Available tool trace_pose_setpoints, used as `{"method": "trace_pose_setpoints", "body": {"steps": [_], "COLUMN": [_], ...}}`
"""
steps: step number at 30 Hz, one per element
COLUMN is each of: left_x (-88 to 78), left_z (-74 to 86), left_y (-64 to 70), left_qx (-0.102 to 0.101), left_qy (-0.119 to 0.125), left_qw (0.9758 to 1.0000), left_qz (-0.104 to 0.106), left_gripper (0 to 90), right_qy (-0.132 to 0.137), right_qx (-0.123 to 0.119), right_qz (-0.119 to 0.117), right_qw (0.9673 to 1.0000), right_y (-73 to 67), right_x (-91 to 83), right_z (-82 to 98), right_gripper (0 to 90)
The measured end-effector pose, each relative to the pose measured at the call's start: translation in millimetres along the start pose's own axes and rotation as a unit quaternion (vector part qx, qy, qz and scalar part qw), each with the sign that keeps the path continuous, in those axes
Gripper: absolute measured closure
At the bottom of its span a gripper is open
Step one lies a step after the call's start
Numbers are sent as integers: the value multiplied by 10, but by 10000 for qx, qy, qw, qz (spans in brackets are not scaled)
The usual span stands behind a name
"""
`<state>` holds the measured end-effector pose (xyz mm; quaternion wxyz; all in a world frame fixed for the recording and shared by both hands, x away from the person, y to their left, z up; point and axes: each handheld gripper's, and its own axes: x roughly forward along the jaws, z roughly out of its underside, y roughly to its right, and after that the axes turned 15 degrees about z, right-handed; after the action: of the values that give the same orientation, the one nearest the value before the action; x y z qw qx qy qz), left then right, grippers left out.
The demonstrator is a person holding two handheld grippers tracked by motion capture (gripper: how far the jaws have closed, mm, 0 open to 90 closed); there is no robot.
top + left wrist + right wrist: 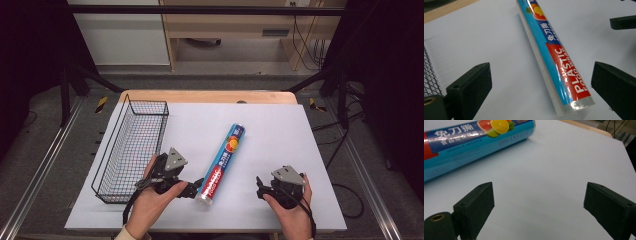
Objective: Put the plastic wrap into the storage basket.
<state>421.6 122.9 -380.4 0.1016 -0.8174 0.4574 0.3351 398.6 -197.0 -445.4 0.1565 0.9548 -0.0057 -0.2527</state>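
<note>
Blue plastic-wrap roll (554, 57) lies between the wide-open, empty left hand-held gripper (192, 190): centre, then close squarely; right hand-held gripper (260, 192) open, empty.

A white-topped bench (280, 150) carries a black wire basket (131, 150) at its left and a plastic-wrap roll (221, 162) lying mid-surface.

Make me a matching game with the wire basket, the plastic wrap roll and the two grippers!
Things:
1. black wire mesh basket
2. blue and red plastic food wrap roll
3. left gripper
4. right gripper

Places or states:
A. jaws open around the roll's near end
B. lying on the white sheet's middle
C. open over bare sheet
D. empty, at the left edge

Pairs: 1-D, 2-B, 3-A, 4-C
</note>
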Motion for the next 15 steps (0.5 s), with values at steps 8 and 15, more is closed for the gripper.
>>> {"method": "trace_pose_setpoints", "body": {"steps": [8, 15], "left_x": [303, 611], "left_z": [-191, -350], "left_y": [-96, -81], "left_qx": [-255, -198], "left_qy": [-603, -1252], "left_qw": [9975, 9919], "left_qz": [274, 38], "left_gripper": [51, 77], "right_qy": [-9, -6], "right_qx": [115, 204], "right_qz": [113, 105], "right_qw": [9999, 9997], "right_y": [35, 53], "right_x": [1, -3], "right_z": [26, 24], "right_gripper": [100, 101]}}
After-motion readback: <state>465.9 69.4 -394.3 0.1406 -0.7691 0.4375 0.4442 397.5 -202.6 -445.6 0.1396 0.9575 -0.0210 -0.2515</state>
